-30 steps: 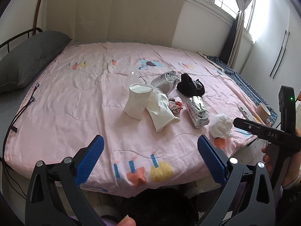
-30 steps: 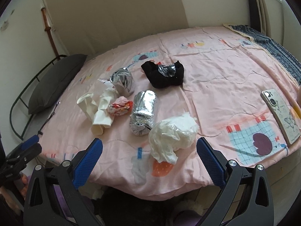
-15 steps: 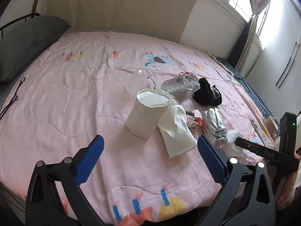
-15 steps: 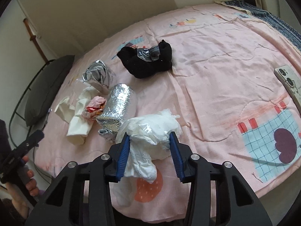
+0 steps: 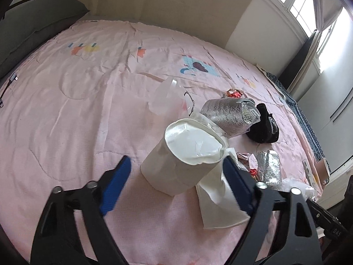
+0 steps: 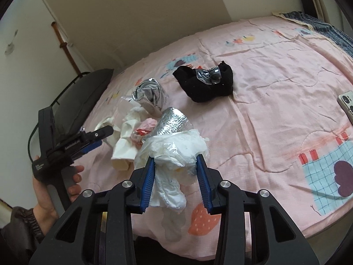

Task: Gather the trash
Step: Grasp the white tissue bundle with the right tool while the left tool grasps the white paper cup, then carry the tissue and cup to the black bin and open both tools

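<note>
Trash on a pink bed [image 5: 77, 114] beside a window [image 5: 308, 2].
Two foil bundles, two paper cups. Right tongs [image 6: 175, 174] clamp white plastic wad [image 6: 176, 152]; left tongs [image 5: 176, 181], closing, straddle upright cup [image 5: 178, 161].

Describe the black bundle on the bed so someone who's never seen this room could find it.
On the pink quilt, look past the cluster of white and silver trash toward the wall. The black bundle lies apart there, beyond the two foil bags. It is the only dark item, with crinkled clear plastic tucked into its top.
</note>
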### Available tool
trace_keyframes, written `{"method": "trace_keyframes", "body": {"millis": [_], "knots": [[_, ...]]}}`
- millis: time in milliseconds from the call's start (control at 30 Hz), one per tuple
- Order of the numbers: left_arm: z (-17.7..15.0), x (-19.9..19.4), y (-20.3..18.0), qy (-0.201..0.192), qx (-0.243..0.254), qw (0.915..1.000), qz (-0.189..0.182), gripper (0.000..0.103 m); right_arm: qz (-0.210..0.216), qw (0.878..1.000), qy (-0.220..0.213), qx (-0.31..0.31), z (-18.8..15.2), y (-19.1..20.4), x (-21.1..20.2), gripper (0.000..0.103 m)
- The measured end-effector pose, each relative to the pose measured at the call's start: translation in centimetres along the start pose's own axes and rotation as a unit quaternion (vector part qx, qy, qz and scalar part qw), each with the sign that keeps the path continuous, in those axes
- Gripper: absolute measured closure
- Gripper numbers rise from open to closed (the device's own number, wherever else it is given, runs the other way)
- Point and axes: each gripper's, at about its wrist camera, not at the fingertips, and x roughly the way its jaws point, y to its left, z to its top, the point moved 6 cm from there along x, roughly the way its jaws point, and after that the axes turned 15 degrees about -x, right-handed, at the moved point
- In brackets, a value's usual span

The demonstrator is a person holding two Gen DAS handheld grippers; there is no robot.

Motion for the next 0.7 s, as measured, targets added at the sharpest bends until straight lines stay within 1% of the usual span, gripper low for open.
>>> {"method": "trace_keyframes", "body": {"millis": [33, 67, 133, 200, 233, 467, 600, 700], "knots": [[0.0, 0.1, 0.1, 0.001, -0.004, 1.0000, 0.001, 0.053, 0.001, 1.000, 0.000, -0.002, 0.0, 0.0, 0.0, 0.068], [0.0, 0.2, 0.3, 0.005, -0.009, 1.0000, 0.000, 0.059, 0.001, 1.000, 0.000, -0.003, 0.0, 0.1, 0.0, 0.068], [0.0, 0.2, 0.3, 0.006, -0.011, 0.9999, -0.001, 0.060, 0.003, 1.000, -0.001, -0.003, 0.0, 0.1, -0.1, 0.068], [-0.1, -0.1, 0.2, 0.006, -0.007, 0.9999, -0.010, 0.065, 0.004, 1.000, -0.003, -0.003, 0.0, 0.1, -0.1, 0.068], [-0.2, -0.3, 0.2, 0.006, -0.002, 0.9999, -0.012, 0.070, 0.004, 1.000, -0.004, -0.005, 0.0, 0.1, -0.1, 0.068], [-1.2, -2.0, 0.0, 0.003, 0.026, 0.9995, -0.016, 0.070, 0.010, 1.000, -0.024, -0.017, 0.1, 0.8, -1.4, 0.068], [-1.5, -3.5, 0.2, -0.002, 0.010, 0.9995, -0.031, 0.070, 0.013, 0.999, -0.038, -0.027, 0.1, 1.4, -2.4, 0.068], [-2.0, -4.6, 0.3, -0.003, 0.008, 0.9994, -0.033, 0.070, 0.023, 0.998, -0.041, -0.031, -0.1, 2.0, -2.9, 0.068]]}}
